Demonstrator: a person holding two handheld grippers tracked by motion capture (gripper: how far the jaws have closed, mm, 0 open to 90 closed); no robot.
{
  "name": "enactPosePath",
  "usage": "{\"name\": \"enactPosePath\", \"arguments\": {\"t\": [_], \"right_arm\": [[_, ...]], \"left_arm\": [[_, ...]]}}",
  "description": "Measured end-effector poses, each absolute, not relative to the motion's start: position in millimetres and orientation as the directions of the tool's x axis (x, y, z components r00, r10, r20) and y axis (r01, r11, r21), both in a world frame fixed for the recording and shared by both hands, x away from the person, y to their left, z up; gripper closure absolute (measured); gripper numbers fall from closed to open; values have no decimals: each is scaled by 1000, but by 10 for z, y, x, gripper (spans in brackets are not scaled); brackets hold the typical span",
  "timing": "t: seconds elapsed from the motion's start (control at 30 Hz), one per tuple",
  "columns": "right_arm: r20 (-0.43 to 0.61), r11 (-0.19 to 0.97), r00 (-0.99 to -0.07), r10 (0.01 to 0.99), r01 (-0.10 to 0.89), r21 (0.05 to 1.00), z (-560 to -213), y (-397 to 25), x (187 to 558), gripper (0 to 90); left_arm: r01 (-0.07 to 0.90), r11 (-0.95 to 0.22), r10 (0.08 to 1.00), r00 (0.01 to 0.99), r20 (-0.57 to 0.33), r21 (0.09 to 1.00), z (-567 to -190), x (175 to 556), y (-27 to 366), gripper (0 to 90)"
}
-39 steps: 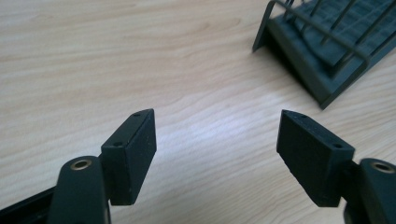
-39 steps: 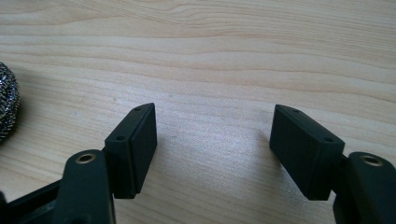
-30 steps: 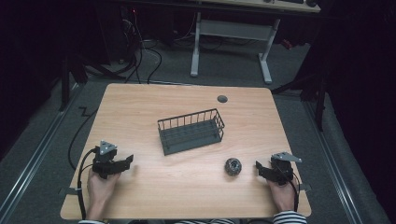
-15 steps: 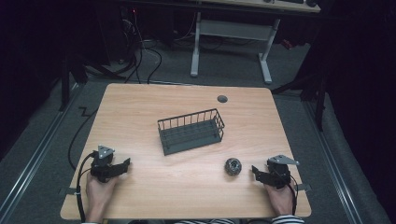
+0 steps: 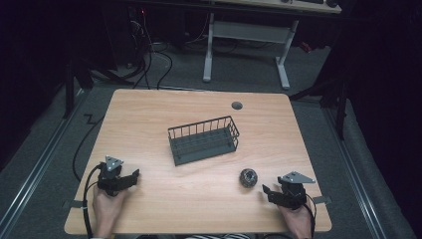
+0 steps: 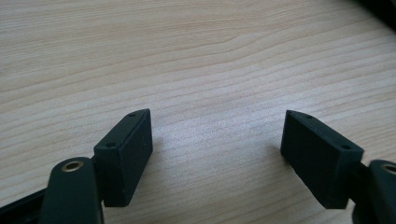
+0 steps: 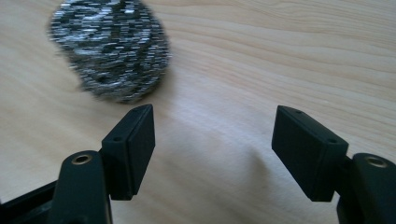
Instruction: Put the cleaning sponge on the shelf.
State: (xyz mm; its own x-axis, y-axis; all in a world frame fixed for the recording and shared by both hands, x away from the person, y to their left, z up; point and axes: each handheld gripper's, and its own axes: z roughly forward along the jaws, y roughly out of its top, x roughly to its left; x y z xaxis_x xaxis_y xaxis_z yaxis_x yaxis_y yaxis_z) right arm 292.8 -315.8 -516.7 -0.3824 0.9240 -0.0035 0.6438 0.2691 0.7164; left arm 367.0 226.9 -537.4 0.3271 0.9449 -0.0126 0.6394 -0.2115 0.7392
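Where the pale wooden table [image 5: 149, 114] showed its fine straight grain, a ball of steel wool [image 5: 248, 177] lay near the front right corner, a rounded wad of shiny coiled metal strands with no clear long axis. In the right gripper view the steel wool [image 7: 109, 49] sat just ahead of the left jaw and a little to its side, slightly blurred. A dark wire basket [image 5: 203, 140] stood upright near the middle of the table, oblong, made of thin vertical bars with a solid floor, its long axis running roughly left to right and tilted a little so the right end lay farther back. A small round grey grommet [image 5: 237, 105] was set in the tabletop near the far edge.

The left gripper [image 5: 130, 177] rested low at the front left, held in a hand [image 5: 107, 206] that came in from the near edge, its blocky matte black jaws spread wide over bare wood [image 6: 217, 140]. The right gripper [image 5: 267, 193] sat at the front right, just beside the steel wool but apart from it, pointing left and away from the person, its jaws [image 7: 212, 140] likewise wide apart and holding nothing
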Motion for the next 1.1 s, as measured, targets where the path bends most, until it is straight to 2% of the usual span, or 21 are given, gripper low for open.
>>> {"name": "enactPosePath", "arguments": {"t": [0.27, 0.73, 0.93, 1.1], "right_arm": [[-11, 321, -448, 894, 622, 715, -5023, -2935, 2870, 276], [-18, 390, -513, 858, 630, 672, -4951, -2558, 3193, 227], [-23, 399, -510, 860, 644, 653, -5001, -2511, 3275, 232], [-31, 413, -514, 857, 650, 638, -5054, -2490, 3314, 275]], "left_arm": [[640, -211, 945, 326, -13, 739, -5374, 3671, 2268, 254], [645, -205, 949, 316, -12, 737, -5375, 3675, 2273, 230], [648, -199, 952, 307, -14, 736, -5376, 3677, 2274, 220], [648, -200, 951, 309, -14, 735, -5376, 3678, 2274, 216]]}}
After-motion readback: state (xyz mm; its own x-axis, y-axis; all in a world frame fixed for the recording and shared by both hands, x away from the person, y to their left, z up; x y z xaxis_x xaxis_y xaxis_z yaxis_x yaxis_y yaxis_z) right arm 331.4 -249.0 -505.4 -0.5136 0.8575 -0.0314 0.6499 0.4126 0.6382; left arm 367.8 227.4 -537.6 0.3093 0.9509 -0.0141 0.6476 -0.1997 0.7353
